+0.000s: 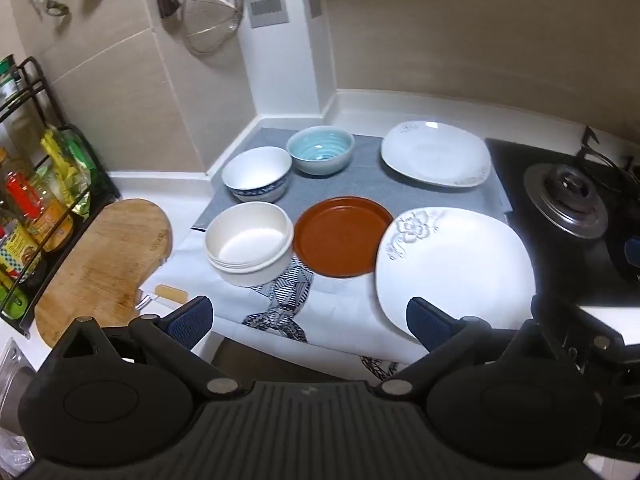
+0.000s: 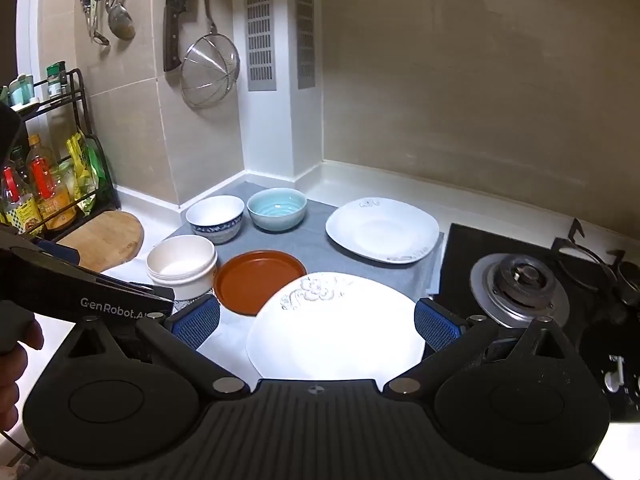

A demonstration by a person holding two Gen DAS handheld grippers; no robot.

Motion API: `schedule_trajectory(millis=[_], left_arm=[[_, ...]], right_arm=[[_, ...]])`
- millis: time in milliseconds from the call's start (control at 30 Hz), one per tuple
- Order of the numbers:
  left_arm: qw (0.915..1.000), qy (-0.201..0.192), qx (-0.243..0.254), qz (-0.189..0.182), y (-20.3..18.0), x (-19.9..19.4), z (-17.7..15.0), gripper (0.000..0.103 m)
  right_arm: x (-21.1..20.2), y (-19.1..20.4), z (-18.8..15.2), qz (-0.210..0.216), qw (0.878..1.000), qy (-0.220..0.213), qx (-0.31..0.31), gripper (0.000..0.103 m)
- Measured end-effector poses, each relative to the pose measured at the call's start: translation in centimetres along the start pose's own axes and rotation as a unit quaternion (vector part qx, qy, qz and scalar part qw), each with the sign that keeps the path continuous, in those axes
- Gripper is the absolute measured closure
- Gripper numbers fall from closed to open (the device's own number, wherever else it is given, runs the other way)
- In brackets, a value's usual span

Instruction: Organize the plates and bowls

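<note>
Both grippers tilt downward over the counter edge, jaws spread wide, nothing between them. The left gripper (image 1: 310, 322) hangs nearer the cutting board; the right gripper (image 2: 316, 326) sits just above the near white plate (image 2: 336, 328). The left unit's side reads "GenRobot.AI" (image 2: 114, 307) in the right wrist view. Ahead lie three plates: the near white plate, a brown plate (image 1: 342, 236) and a far white plate (image 1: 436, 154). Left of them, three bowls: cream (image 1: 250, 244), blue-patterned (image 1: 258, 174) and teal (image 1: 320, 150).
</note>
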State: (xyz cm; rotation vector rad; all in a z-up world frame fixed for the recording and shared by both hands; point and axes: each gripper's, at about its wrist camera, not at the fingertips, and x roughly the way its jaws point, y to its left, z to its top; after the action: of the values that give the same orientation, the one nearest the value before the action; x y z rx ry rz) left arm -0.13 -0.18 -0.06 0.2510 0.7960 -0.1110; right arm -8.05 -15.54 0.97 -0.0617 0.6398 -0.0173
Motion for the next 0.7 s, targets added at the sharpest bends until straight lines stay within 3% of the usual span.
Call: schedule_trajectory(millis=[700], left_arm=[[1.0000, -0.007, 0.003, 0.004, 1.1, -1.2, 0.9, 0.000]], right_arm=[[-0.9, 0.6, -0.6, -0.003, 1.000, -0.015, -0.004, 0.000]])
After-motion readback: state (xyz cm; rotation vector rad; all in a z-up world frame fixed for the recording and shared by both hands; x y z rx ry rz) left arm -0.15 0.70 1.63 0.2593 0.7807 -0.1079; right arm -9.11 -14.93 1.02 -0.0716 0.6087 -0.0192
